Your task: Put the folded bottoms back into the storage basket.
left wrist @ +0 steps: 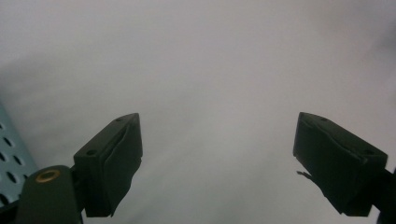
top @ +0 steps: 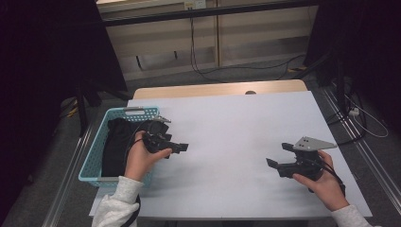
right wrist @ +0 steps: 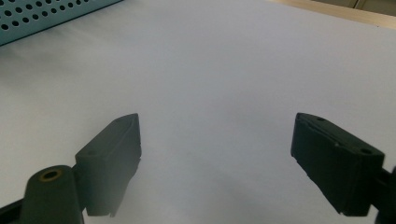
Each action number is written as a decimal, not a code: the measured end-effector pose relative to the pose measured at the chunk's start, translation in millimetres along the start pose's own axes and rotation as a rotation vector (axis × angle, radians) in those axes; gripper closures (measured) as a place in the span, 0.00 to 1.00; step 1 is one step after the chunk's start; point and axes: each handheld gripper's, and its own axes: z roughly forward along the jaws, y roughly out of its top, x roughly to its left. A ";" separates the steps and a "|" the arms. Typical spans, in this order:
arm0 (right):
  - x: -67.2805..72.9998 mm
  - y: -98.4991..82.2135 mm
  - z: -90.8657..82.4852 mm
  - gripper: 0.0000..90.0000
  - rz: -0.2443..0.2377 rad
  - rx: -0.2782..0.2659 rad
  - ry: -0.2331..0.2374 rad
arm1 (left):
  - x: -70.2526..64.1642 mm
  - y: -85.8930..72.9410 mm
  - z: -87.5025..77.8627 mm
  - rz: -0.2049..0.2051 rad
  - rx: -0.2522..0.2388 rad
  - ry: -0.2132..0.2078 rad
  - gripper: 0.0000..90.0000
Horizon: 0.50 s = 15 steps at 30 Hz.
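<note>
Basket (top: 94, 156) edge sits beside the left gripper (top: 178, 147); both grippers' fingers (left wrist: 112, 163) apart over bare white table (top: 236, 137).

The table top (top: 236, 142) is covered by a smooth, matt white sheet, paper-like in look; a pale wood-grain edge (top: 217, 89) is exposed at its far side. The basket (top: 92, 158) is moulded from light blue plastic, perforated with round holes. A black, matt cloth (top: 116, 142) is seen inside it. The left gripper (left wrist: 217, 158) and right gripper (right wrist: 215, 161) are fitted with matt black plastic jaws; a brass-coloured metal insert (left wrist: 48, 176) is set in the body.
</note>
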 end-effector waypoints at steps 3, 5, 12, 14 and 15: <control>0.1 -0.7 -0.9 0.17 -0.002 0.000 0.004 | -1.1 -6.7 3.0 0.000 0.004 -0.016 0.17; 0.4 -1.0 -2.1 0.17 -0.001 -0.002 0.003 | -3.1 -9.5 4.6 -0.021 0.000 -0.031 0.17; -0.6 -4.4 -7.1 0.17 0.001 0.002 0.004 | -14.2 -17.7 9.6 0.004 -0.001 -0.049 0.16; -0.1 -5.5 -8.5 0.17 -0.003 0.004 0.008 | -17.1 -20.4 12.3 0.006 -0.007 -0.068 0.15; -0.1 -5.8 -9.0 0.17 -0.004 0.004 0.008 | -17.7 -21.9 13.3 0.006 -0.011 -0.071 0.15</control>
